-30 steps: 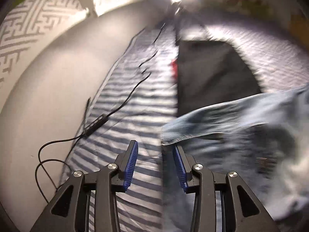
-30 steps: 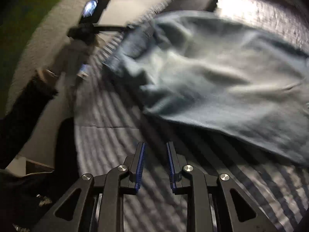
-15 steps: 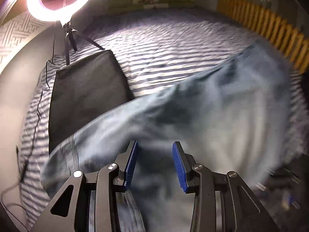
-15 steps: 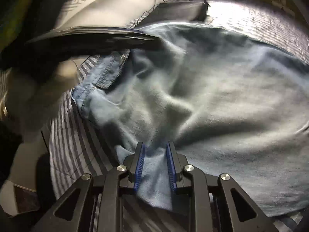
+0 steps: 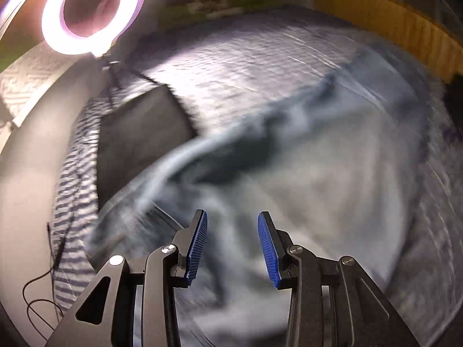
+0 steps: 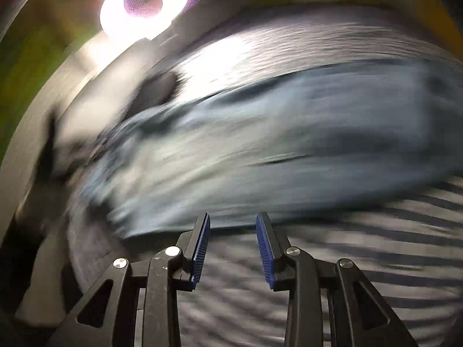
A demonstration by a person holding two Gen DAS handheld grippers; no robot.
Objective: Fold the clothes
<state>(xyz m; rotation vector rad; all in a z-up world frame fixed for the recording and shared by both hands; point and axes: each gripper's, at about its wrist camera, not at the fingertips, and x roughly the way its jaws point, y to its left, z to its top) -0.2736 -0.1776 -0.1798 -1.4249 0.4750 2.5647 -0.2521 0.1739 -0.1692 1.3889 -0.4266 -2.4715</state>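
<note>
A light blue denim garment (image 5: 318,190) lies spread and rumpled on the striped bedsheet (image 5: 246,66), blurred by motion. My left gripper (image 5: 233,245) hovers over its near part, open, with cloth below the fingers and nothing pinched. In the right wrist view the denim garment (image 6: 260,150) stretches across the middle. My right gripper (image 6: 233,250) stands open just short of its near edge, above the striped bedsheet (image 6: 361,260), and holds nothing.
A folded black garment (image 5: 139,138) lies on the bed at the left, beyond the denim. A lit ring light (image 5: 89,11) on a stand rises at the far left. A yellow slatted rail (image 5: 390,29) borders the far right. A thin black cable (image 5: 58,248) trails along the left edge.
My right gripper had the denim's edge between narrow fingers; now it is wider open and back off the cloth. The left gripper stays open and has shifted over the denim.
</note>
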